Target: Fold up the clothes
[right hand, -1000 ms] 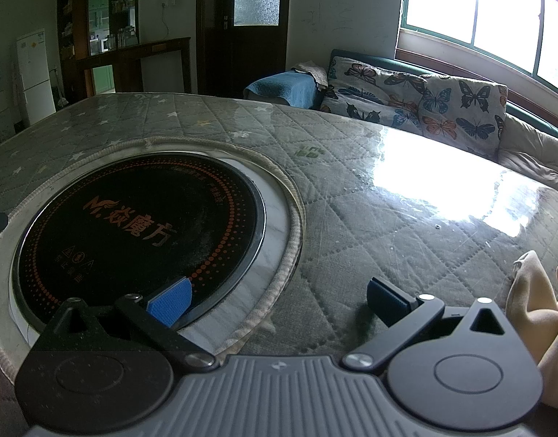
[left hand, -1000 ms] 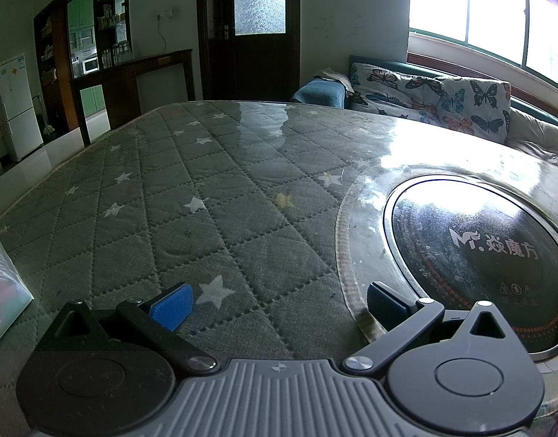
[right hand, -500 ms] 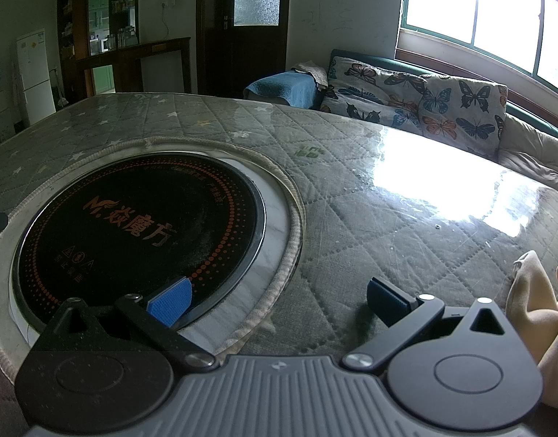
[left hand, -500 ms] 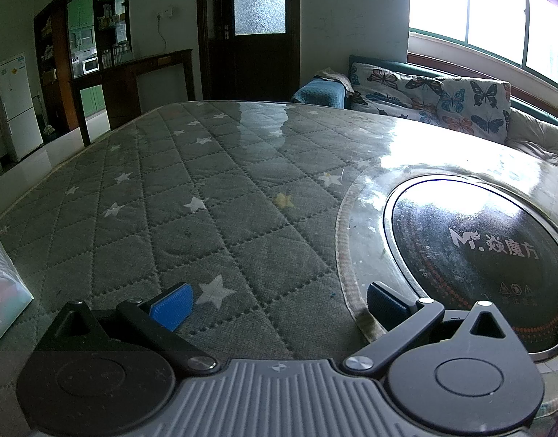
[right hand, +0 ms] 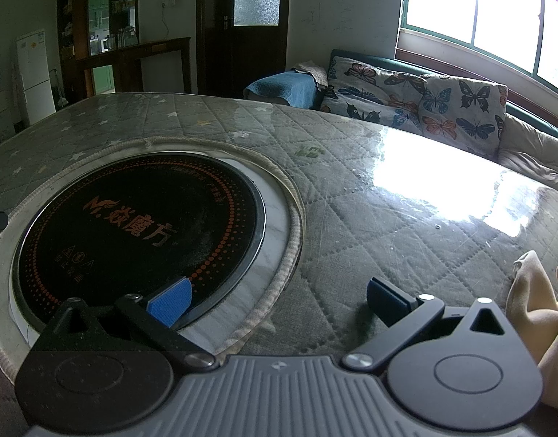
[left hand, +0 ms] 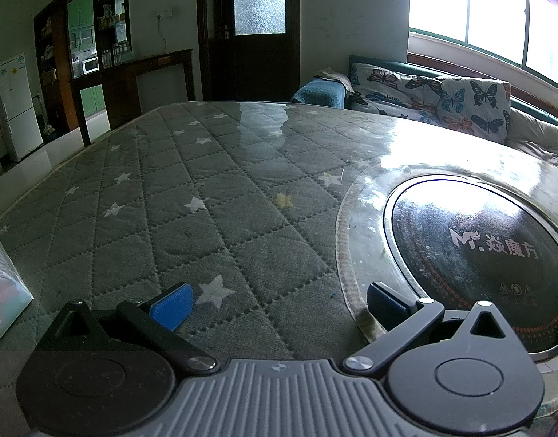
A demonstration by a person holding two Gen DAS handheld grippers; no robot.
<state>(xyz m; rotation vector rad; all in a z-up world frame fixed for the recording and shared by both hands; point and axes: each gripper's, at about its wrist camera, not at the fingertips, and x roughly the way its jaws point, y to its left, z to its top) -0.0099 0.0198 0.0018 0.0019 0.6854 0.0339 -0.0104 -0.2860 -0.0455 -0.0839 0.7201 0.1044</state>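
Two claws were in view, one per camera, and each had two blue-padded fingers spread wide with nothing between them. The left gripper (left hand: pixel 277 304) hovered low over the quilted table cover (left hand: pixel 213 196), its left pad (left hand: pixel 171 306) over a white star and its right pad (left hand: pixel 384 304) at the rim of the one round induction cooktop (left hand: pixel 475 251) set into the table, which lay ahead and to that claw's right. The right gripper (right hand: pixel 277 302) had the same cooktop (right hand: pixel 133 218) ahead and to its left, its left pad (right hand: pixel 169 302) over the dark glass and its right pad (right hand: pixel 386 300) over the quilting.

One piece of clothing showed: a beige garment (right hand: pixel 530 291) bunched on the table just right of the right claw, cut off by the frame edge so its kind and full shape could not be told. A pale rounded form at that same edge was too cropped to identify. It did not appear in the left view.

A white plastic bag (left hand: pixel 2 284) lay left of the left claw, mostly out of frame. Beyond the table stood one butterfly-print sofa (right hand: pixel 424 98) under the window, one dark door (left hand: pixel 257 36) and one white fridge (left hand: pixel 16 105)
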